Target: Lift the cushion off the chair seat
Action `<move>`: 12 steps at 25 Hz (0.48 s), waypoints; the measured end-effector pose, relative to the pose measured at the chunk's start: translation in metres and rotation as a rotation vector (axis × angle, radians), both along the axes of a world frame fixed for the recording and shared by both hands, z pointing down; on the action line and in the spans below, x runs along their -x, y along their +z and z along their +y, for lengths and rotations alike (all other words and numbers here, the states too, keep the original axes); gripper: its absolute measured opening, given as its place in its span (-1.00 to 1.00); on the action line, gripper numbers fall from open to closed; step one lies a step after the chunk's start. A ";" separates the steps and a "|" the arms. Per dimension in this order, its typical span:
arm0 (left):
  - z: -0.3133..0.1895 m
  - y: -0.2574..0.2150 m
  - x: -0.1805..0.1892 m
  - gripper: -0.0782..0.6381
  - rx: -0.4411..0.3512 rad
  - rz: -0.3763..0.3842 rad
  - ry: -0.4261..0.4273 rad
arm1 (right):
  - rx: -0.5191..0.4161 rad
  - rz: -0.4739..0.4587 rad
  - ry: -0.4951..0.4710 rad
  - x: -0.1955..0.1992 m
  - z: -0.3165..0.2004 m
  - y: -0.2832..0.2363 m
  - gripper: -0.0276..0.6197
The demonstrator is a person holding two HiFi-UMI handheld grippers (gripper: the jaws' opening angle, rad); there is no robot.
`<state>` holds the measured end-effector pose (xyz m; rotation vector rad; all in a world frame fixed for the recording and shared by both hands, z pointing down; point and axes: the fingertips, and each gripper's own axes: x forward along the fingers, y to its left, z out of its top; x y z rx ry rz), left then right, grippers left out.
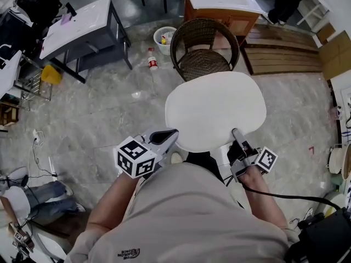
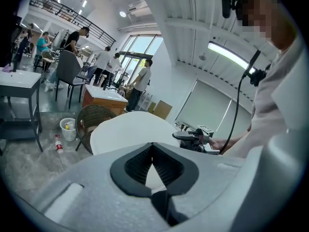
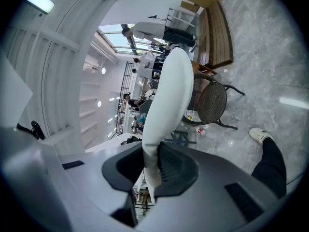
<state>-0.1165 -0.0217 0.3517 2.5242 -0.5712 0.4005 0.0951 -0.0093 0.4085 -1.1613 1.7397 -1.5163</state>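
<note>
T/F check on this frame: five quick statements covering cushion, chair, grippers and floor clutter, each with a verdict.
1. The right gripper is clamped on the edge of the cushion. True.
2. The cushion lies on the seat of the wicker chair. False: it is held up clear of the chair, and the woven seat is bare.
3. The cushion is dark brown. False: it is white.
4. The left gripper is at the cushion's near edge. True.
5. A bottle sits on the floor by a white bin, to the chair's left in the head view. True.
</note>
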 end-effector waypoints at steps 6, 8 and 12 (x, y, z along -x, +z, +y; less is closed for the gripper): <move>-0.002 0.001 0.001 -0.76 0.007 0.003 -0.001 | 0.007 0.002 0.007 -0.001 0.001 0.001 -0.72; -0.001 0.001 0.002 -0.76 0.007 0.002 -0.001 | 0.008 0.006 0.008 -0.001 0.001 0.002 -0.73; 0.000 0.001 0.002 -0.76 0.002 0.001 0.003 | 0.004 0.005 0.008 -0.001 0.000 0.001 -0.72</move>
